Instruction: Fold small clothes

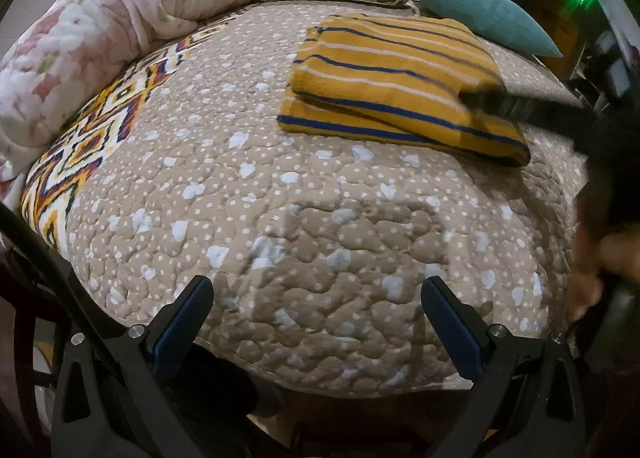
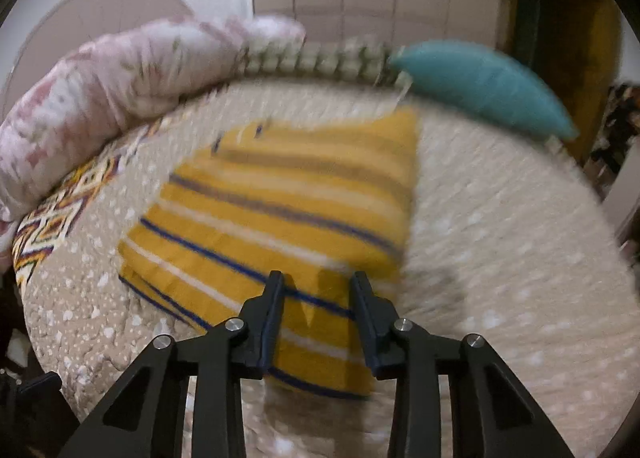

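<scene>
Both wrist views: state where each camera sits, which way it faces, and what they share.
Left wrist: sits on the left gripper, angled down across the quilt toward the far pillows; its own open fingers show at the bottom, the right gripper and a hand at the right edge.
Right wrist: sits on the right gripper, tilted down over the striped cloth; its own fingers show, part open with nothing between them; picture blurred.
Shared: striped cloth, quilt, pink blanket, teal pillow.

dim, warped edges, right view motion-blurred
</scene>
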Tool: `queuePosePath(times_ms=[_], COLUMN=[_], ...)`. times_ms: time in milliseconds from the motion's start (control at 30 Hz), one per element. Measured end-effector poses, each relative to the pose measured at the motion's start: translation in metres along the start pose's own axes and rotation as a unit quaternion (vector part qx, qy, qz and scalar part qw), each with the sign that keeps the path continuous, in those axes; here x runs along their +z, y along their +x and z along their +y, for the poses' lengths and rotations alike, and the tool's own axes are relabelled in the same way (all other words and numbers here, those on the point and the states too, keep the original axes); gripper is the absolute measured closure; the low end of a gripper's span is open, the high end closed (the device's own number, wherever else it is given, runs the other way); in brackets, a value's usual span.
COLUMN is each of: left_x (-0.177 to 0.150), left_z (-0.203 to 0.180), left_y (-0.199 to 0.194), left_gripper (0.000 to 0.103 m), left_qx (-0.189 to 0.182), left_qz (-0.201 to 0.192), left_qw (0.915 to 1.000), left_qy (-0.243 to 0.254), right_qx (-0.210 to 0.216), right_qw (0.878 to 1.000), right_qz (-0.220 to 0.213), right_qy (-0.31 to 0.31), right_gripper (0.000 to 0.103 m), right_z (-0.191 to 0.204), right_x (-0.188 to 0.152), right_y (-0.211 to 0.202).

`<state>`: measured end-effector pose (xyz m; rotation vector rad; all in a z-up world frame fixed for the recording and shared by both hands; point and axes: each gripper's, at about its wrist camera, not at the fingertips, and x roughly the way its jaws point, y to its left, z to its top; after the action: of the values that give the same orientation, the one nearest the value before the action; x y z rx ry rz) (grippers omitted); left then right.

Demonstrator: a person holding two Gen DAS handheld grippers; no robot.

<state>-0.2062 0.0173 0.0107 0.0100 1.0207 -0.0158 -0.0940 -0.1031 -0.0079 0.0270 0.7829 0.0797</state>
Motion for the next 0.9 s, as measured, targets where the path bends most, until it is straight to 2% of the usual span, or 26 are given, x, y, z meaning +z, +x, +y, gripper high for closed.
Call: queuePosePath(times_ms=[100, 133, 200, 300, 367, 433, 500, 600, 700, 800, 900], left_x=[0.000, 0.001, 0.001, 0.000, 0.001, 0.002, 0.002, 0.004, 0.004, 0.004, 0.004], left_z=[0.008, 0.010, 0.011, 0.009, 0.010, 0.013, 0.015, 0.018, 0.015, 0.015, 0.018], left_y=[0.002, 0.003, 0.005, 0.005, 0.004, 0.000, -0.002, -0.002, 0.000, -0.002, -0.008], left_gripper=[0.000, 0.000, 0.000, 0.000, 0.000, 0.000, 0.000, 0.000, 0.000, 0.000, 0.000], left_qx=[-0.003, -0.004, -0.009, -0.009, -0.009, -0.006, -0.002, -0.001, -0.001, 0.003, 0.009], left_qz=[0.000, 0.001, 0.005, 0.005, 0.001, -0.007, -0.016, -0.019, -0.015, -0.019, -0.031], left_qw=[0.9999, 0.9999, 0.9997, 0.9998, 0.9999, 0.9998, 0.9997, 0.9995, 0.9998, 0.9997, 0.9994], left_qy=[-0.013, -0.016, -0.020, -0.015, -0.014, -0.017, -0.019, -0.024, -0.015, -0.013, -0.015], right_qx=[-0.019, -0.011, 0.038, 0.073, 0.093, 0.110, 0.097, 0.123, 0.133, 0.174, 0.253], right_qw=[0.999, 0.999, 0.999, 0.997, 0.995, 0.993, 0.994, 0.992, 0.991, 0.982, 0.962], right_qz=[0.004, 0.002, -0.020, -0.037, -0.018, 0.047, 0.036, 0.006, 0.015, 0.067, 0.096], right_qy=[-0.036, -0.034, -0.013, -0.004, 0.000, -0.009, -0.017, -0.017, -0.004, 0.011, 0.029], right_gripper=[0.066, 0.066, 0.066, 0.066, 0.066, 0.065, 0.064, 0.064, 0.064, 0.063, 0.063], right_z=[0.010, 0.010, 0.005, 0.008, 0.015, 0.029, 0.036, 0.042, 0.048, 0.061, 0.067], right_x=[-0.006, -0.003, 0.010, 0.030, 0.036, 0.032, 0.029, 0.049, 0.072, 0.073, 0.064], right_y=[-0.001, -0.006, -0.022, -0.022, -0.003, 0.030, 0.028, 0.011, 0.025, 0.057, 0.057])
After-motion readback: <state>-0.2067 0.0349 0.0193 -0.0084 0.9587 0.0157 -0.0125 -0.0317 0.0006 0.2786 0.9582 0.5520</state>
